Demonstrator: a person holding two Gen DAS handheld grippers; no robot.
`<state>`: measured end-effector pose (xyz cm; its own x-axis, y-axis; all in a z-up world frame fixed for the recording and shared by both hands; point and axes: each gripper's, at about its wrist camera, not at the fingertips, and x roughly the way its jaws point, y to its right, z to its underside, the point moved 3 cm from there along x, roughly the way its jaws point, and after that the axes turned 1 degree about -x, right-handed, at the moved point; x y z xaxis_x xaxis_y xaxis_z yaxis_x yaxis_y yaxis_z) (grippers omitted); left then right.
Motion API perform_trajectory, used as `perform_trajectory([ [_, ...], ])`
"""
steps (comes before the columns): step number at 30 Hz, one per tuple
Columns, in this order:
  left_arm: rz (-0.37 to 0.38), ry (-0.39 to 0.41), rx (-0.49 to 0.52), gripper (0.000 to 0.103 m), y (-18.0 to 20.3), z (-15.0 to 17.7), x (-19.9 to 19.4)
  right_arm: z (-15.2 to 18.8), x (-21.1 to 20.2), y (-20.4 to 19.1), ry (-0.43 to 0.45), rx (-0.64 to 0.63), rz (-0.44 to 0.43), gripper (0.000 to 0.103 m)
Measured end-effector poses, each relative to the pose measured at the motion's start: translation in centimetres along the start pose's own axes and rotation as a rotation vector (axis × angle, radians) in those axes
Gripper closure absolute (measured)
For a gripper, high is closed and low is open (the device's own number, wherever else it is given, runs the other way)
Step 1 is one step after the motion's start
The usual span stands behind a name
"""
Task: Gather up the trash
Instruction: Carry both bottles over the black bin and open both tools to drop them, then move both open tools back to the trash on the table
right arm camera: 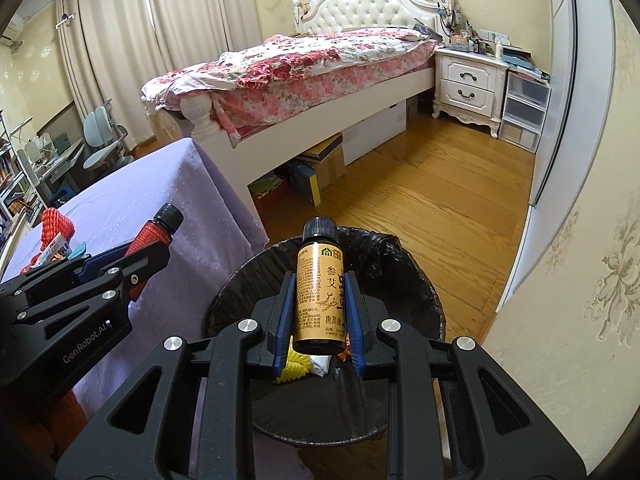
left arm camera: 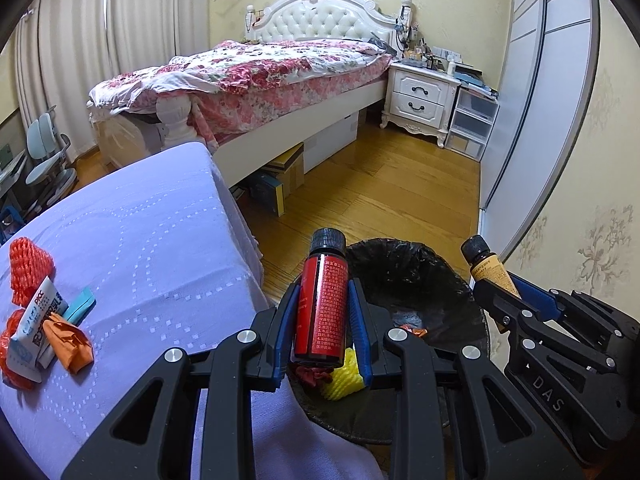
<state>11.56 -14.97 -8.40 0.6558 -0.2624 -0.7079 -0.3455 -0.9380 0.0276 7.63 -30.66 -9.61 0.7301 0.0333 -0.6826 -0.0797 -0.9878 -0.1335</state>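
My left gripper (left arm camera: 323, 292) is shut on a red-labelled bottle (left arm camera: 321, 304) with a black cap, held over the near rim of a black-lined trash bin (left arm camera: 420, 276). My right gripper (right arm camera: 320, 284) is shut on a tan-labelled bottle (right arm camera: 320, 296) with a black cap, held over the same bin (right arm camera: 400, 280). Each gripper shows in the other's view: the right one (left arm camera: 504, 284) at the bin's right, the left one (right arm camera: 140, 248) at the bin's left. Yellow foam net (left arm camera: 344, 376) and other scraps lie in the bin.
A table with a lilac cloth (left arm camera: 140, 240) stands left of the bin. On it lie red foam netting (left arm camera: 28, 268), a white wrapper (left arm camera: 34, 332), an orange wrapper (left arm camera: 68, 340) and a blue piece (left arm camera: 80, 304). A bed (left arm camera: 260, 80), a nightstand (left arm camera: 420, 96) and wood floor (left arm camera: 380, 188) lie beyond.
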Motion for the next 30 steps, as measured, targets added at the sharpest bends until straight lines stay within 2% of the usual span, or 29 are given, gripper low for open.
perform_trajectory([
  [6,-0.005,0.001,0.003,0.075,0.1,0.0,0.1,0.0,0.1,0.3,-0.003,0.007,0.002,0.079],
  [8,-0.012,0.000,0.005,0.067,0.1,0.0,0.0,0.0,0.1,0.4,-0.002,0.014,0.005,0.079],
  [10,-0.019,0.008,-0.002,0.050,0.0,0.0,-0.2,0.0,0.1,0.6,0.000,0.019,0.014,0.076],
  [11,-0.020,0.013,-0.006,0.048,-0.1,0.0,-0.2,-0.1,0.1,0.6,0.001,0.021,0.018,0.073],
  [12,-0.022,0.016,-0.009,0.043,-0.2,0.0,-0.3,-0.1,0.0,0.7,0.007,0.025,0.024,0.064],
  [13,-0.028,0.020,-0.011,0.041,-0.3,0.0,-0.4,-0.1,-0.2,0.7,0.014,0.029,0.029,0.060],
  [15,-0.036,0.028,-0.014,0.030,-0.4,0.0,-0.6,-0.1,-0.2,0.7,0.015,0.029,0.032,0.059],
  [17,-0.045,0.034,-0.018,0.028,-0.7,0.0,-0.8,-0.2,-0.3,0.5,0.018,0.025,0.039,0.056],
  [19,-0.057,0.037,-0.018,0.026,-1.0,0.0,-1.0,-0.3,-0.5,0.4,0.025,0.022,0.043,0.048],
  [30,-0.135,0.045,-0.071,0.023,-5.3,1.1,-2.9,-0.4,-0.6,-1.9,0.018,0.001,0.012,0.041],
])
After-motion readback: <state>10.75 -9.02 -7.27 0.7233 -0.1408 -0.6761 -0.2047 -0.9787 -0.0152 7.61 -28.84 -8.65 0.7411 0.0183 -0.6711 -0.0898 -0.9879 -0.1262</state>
